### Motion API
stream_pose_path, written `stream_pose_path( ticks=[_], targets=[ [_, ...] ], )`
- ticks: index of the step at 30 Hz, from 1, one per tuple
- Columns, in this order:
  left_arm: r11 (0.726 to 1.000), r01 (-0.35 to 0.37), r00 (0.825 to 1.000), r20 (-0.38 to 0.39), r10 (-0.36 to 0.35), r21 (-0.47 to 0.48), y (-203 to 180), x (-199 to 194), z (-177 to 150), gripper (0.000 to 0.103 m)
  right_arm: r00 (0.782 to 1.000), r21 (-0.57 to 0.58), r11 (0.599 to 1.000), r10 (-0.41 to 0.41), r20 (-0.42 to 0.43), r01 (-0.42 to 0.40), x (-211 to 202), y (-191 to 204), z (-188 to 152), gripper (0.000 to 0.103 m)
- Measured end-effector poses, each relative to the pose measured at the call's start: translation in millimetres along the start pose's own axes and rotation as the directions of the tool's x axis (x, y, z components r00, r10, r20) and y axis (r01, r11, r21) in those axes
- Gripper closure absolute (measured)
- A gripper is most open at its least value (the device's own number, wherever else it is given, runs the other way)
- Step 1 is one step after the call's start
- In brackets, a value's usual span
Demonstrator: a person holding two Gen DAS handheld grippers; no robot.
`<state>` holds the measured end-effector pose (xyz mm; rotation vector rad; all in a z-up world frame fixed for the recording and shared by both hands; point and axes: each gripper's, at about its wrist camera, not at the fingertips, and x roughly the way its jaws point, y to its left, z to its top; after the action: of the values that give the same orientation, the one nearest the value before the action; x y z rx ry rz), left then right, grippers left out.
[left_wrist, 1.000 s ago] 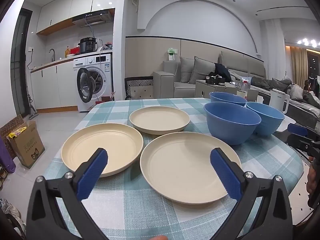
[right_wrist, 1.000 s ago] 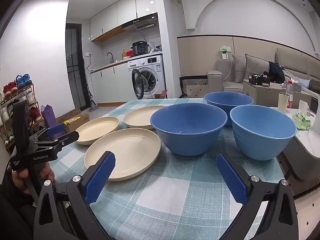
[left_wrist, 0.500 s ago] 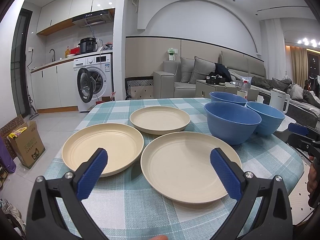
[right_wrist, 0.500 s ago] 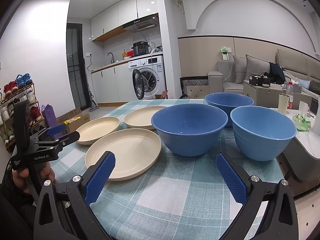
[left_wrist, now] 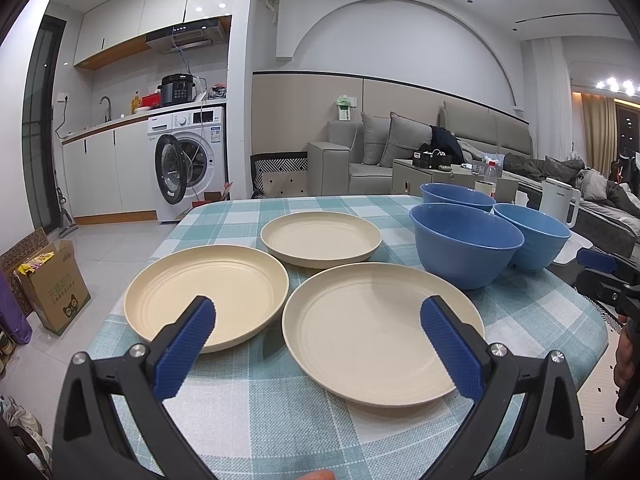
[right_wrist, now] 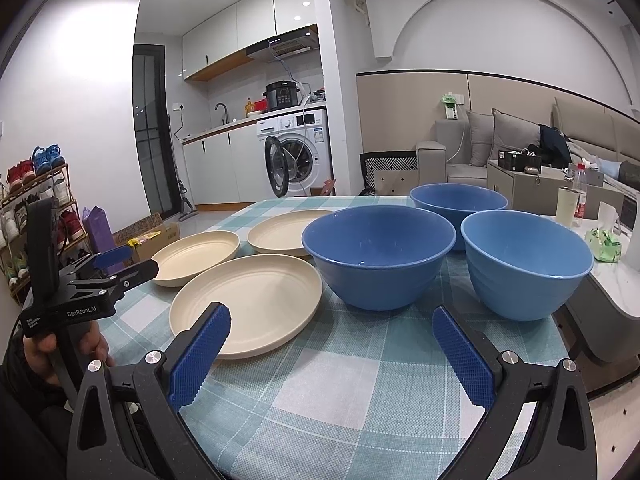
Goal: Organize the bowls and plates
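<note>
Three cream plates lie on the checked tablecloth [left_wrist: 280,420]: a near plate [left_wrist: 376,336], a left plate [left_wrist: 208,292] and a far plate [left_wrist: 320,238]. Three blue bowls stand to their right: a near bowl [left_wrist: 464,244], a right bowl [left_wrist: 532,240] and a far bowl [left_wrist: 456,196]. My left gripper [left_wrist: 318,320] is open and empty, held over the near edges of the left and near plates. My right gripper [right_wrist: 334,326] is open and empty, short of the near bowl [right_wrist: 378,254] and the right bowl [right_wrist: 524,264]. The left gripper also shows in the right wrist view [right_wrist: 108,264].
A white side table [right_wrist: 612,280] with a green packet, a cup and a bottle stands right of the dining table. A cardboard box [left_wrist: 52,284] sits on the floor at the left. A washing machine [left_wrist: 188,160] and a sofa are farther back.
Both grippers have drifted very slightly; the plates and bowls have not moved. Both stay open.
</note>
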<state>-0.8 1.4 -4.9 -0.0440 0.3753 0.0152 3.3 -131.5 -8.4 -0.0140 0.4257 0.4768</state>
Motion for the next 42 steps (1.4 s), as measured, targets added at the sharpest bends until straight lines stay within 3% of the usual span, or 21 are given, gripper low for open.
stream_pose_path(
  ticks=[42],
  targets=[
    [1.0, -0.008, 1.0, 0.006, 0.008, 0.011, -2.1, -2.8, 6.5, 0.0, 1.0, -0.017, 1.0, -0.01, 0.015, 0.011, -9.3, -1.7, 8.5, 0.0]
  ],
)
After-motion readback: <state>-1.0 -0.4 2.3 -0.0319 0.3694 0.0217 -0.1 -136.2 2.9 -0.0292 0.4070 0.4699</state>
